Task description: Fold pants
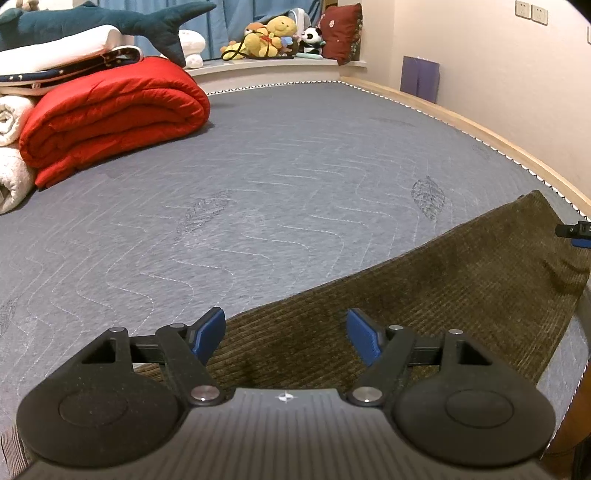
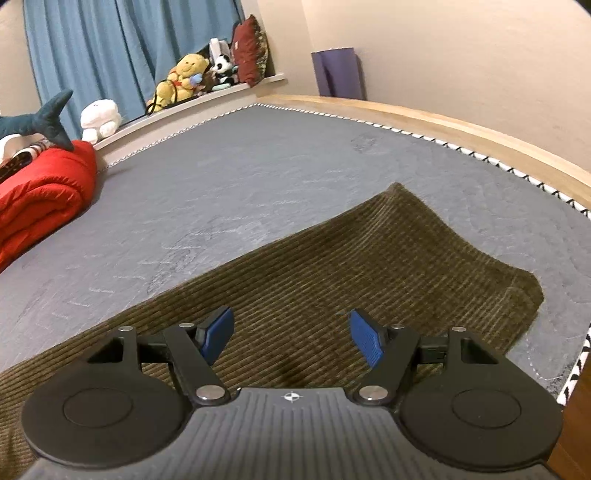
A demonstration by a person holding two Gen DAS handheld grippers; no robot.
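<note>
Olive-brown corduroy pants [image 1: 424, 295] lie flat as a long folded strip on the grey mattress [image 1: 258, 184]. My left gripper [image 1: 286, 334] hovers over their near-left end, jaws wide apart, blue pads [image 1: 210, 336] touching no cloth. In the right wrist view the pants [image 2: 332, 266] run from the lower left to a rounded end at the right. My right gripper [image 2: 291, 338] hangs open above their middle with nothing between its fingers. A tip of the right gripper [image 1: 576, 232] shows at the right edge of the left wrist view.
A folded red quilt [image 1: 110, 114] with rolled white towels [image 1: 11, 147] and a shark plush [image 1: 110, 22] sits at the far left. Stuffed toys [image 1: 269, 37] line the window ledge. The wooden bed frame [image 2: 443, 122] borders the mattress on the right; a purple bag [image 2: 338, 72] leans on the wall.
</note>
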